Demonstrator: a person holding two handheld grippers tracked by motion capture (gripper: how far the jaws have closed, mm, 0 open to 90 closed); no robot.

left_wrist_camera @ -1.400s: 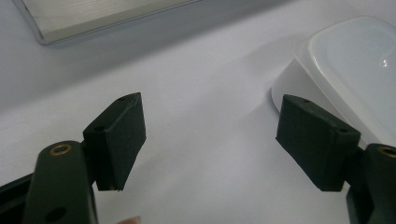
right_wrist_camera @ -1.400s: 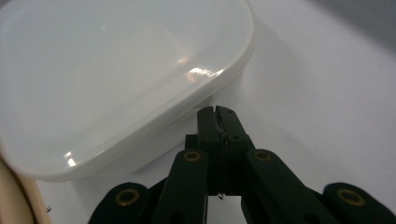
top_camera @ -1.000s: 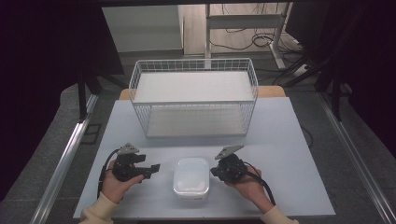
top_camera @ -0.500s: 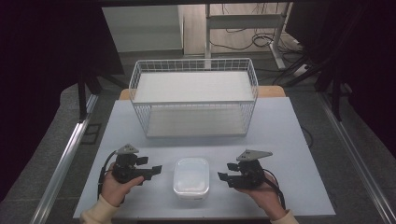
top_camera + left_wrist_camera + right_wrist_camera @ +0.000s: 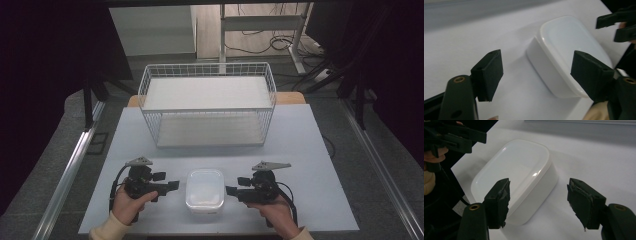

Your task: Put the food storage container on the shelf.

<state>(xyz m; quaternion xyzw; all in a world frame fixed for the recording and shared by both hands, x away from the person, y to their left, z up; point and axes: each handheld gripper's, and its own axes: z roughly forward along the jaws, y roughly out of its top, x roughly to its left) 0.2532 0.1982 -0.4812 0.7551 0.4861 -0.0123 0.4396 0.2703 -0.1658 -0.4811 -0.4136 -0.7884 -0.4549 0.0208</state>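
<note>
White lidded box (image 5: 205, 191) sits on the table (image 5: 310, 150), in front of the wire basket (image 5: 207, 107) — left gripper (image 5: 170, 186) and right gripper (image 5: 231, 190) flank it, fingers apart, the right's just opened, gripping nothing.

My left tongs (image 5: 172, 185) and right tongs (image 5: 231, 190) are matte black all over, each topped by a grey three-cornered plate. A black cable loops from the back of each. Their jaws end in blocky black pads (image 5: 584, 203), frayed at the edges, with brass-coloured screws (image 5: 459, 79) at the base. My sleeves (image 5: 107, 231) are cream.
</note>
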